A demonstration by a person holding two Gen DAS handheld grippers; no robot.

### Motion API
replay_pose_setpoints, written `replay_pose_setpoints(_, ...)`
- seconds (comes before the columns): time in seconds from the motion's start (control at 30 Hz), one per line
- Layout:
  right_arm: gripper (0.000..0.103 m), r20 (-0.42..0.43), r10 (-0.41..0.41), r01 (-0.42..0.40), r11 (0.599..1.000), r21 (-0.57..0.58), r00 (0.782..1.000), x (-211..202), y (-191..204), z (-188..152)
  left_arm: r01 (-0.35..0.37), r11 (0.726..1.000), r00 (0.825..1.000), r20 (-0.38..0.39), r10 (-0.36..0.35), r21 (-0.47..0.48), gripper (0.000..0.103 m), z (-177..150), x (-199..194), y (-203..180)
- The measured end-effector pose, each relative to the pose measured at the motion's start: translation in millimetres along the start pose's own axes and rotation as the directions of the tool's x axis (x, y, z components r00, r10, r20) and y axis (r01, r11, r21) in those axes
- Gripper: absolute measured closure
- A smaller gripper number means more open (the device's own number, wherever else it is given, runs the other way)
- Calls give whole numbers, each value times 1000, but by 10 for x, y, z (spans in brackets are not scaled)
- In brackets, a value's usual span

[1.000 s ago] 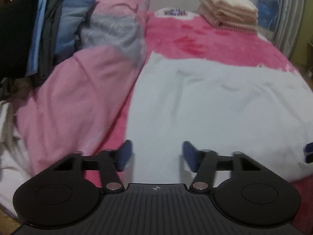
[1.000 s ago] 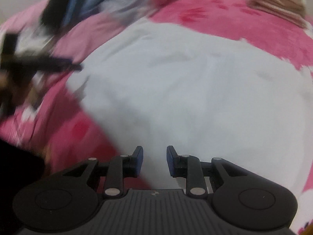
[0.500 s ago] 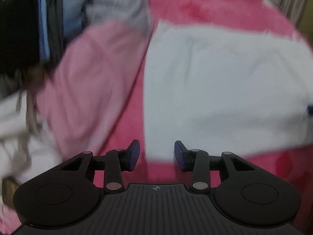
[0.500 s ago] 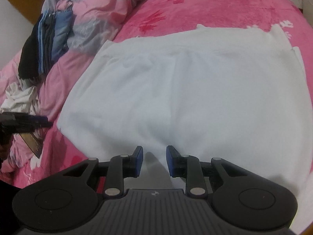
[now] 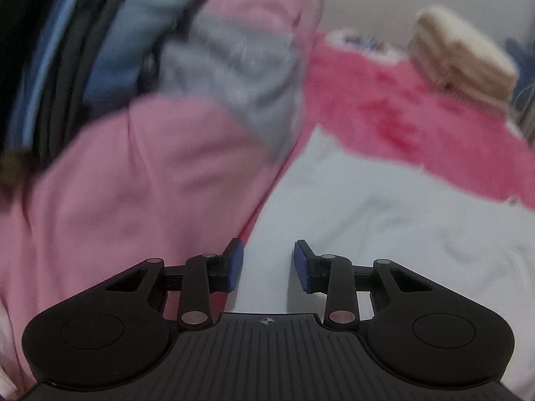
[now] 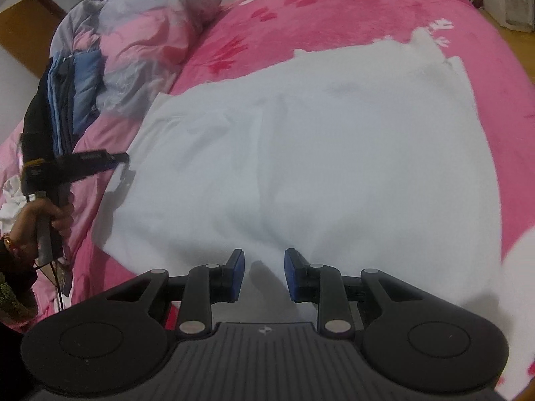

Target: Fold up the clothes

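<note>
In the right wrist view, the right gripper (image 6: 264,275) sits nearest, at 6 o'clock, its blue-padded jaws a little apart with the near hem of the white garment (image 6: 307,153) showing in the gap; the pads do not press on the cloth. The garment lies spread flat across the middle of the bed, reaching from the jaws out toward 12 o'clock, its far corner up at 1 o'clock. Under it is the pink blanket (image 6: 361,23) with red paw prints, bare along the far side and at 3 o'clock.

At 9 o'clock the person's left hand (image 6: 43,215) grips the handle of the left gripper (image 6: 125,158), whose tip reaches the garment's left edge. In the left wrist view, blurred by motion, the left gripper (image 5: 268,265) has its jaws closing, and only the garment's edge and a strip of blanket lie beneath the gap; whether cloth is between the pads I cannot tell.

Farther off at 10 o'clock a pink and grey quilt (image 6: 147,43) is bunched up, with a stack of dark and blue clothes (image 6: 63,100) leaning against it. At 12 o'clock, at the far end of the bed, sits a folded beige blanket (image 5: 464,67).
</note>
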State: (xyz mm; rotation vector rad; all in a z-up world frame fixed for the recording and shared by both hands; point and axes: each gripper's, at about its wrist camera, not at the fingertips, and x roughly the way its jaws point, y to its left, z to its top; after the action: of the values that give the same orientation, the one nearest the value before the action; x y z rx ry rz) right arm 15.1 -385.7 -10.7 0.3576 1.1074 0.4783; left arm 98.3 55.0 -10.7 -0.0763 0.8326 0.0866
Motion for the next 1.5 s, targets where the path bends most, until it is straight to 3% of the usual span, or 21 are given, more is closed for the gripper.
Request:
replay_pose_setpoints(0.13, 75, 5, 5, -5, 1000, 9, 1000, 23, -21, 27, 70, 996, 997, 29, -72, 64, 68, 2, 23, -227)
replay_pose_setpoints(0.2, 76, 6, 7, -7, 1000, 25, 1000, 34, -54, 47, 8, 994, 999, 45, -13, 108, 68, -19, 156, -289)
replay_pose_setpoints(0.23, 76, 9, 8, -8, 999, 36, 1000, 26, -74, 56, -55, 990, 997, 54, 49, 126, 68, -13, 232, -276)
replay_pose_setpoints(0.3, 75, 33, -5, 3, 999, 53, 999, -41, -104, 68, -136, 979, 988, 87, 124, 151, 69, -1, 274, -249)
replay_pose_setpoints(0.33, 75, 52, -18, 14, 998, 59, 998, -92, -119, 79, -153, 976, 985, 106, 137, 157, 69, 1, 250, -237)
replay_pose_setpoints(0.43, 75, 116, -57, 50, 997, 64, 992, -217, -168, 138, -113, 981, 987, 128, 93, 155, 66, -19, 139, -232)
replay_pose_setpoints(0.63, 76, 212, -207, 186, 976, 114, 955, -161, -456, 361, -72, 986, 993, 103, 57, 149, 65, -33, 243, -325)
replay_pose_setpoints(0.73, 76, 259, -331, 282, 936, 209, 908, -223, -688, 364, -62, 987, 996, 78, 51, 149, 65, -77, 279, -334)
replay_pose_setpoints(0.8, 76, 301, -342, 256, 922, 290, 890, -379, -819, 355, -60, 986, 996, 78, 48, 158, 65, -95, 262, -331)
replay_pose_setpoints(0.87, 74, 318, -343, 261, 926, 273, 884, -428, -821, 389, -58, 985, 996, 79, 46, 162, 64, -104, 259, -329)
replay_pose_setpoints(0.9, 74, 323, -331, 255, 932, 257, 886, -430, -807, 410, -57, 985, 996, 79, 45, 160, 63, -103, 264, -327)
replay_pose_setpoints(1.0, 74, 306, -232, 163, 959, 233, 924, -264, -794, 499, -55, 989, 996, 74, 45, 139, 63, -88, 295, -330)
replay_pose_setpoints(1.07, 75, 302, -222, 152, 960, 237, 927, -112, -847, 579, -52, 991, 997, 71, 43, 120, 62, -82, 299, -330)
replay_pose_setpoints(1.13, 80, 317, -262, 177, 945, 274, 911, -33, -976, 636, -46, 993, 997, 69, 39, 106, 61, -84, 285, -321)
replay_pose_setpoints(1.2, 85, 353, -260, 122, 922, 368, 899, -96, -1128, 641, -44, 993, 997, 65, 37, 106, 60, -100, 264, -312)
replay_pose_setpoints(1.27, 81, 372, -265, 101, 909, 405, 889, -207, -1140, 622, -40, 992, 997, 64, 33, 116, 60, -122, 235, -306)
replay_pose_setpoints(1.37, 79, 387, -298, 138, 910, 390, 873, -432, -1069, 507, -35, 991, 998, 61, 27, 128, 59, -155, 196, -308)
replay_pose_setpoints(1.5, 79, 421, -270, 79, 905, 417, 866, -810, -1069, 273, -17, 990, 998, 66, 8, 139, 59, -167, 147, -350)
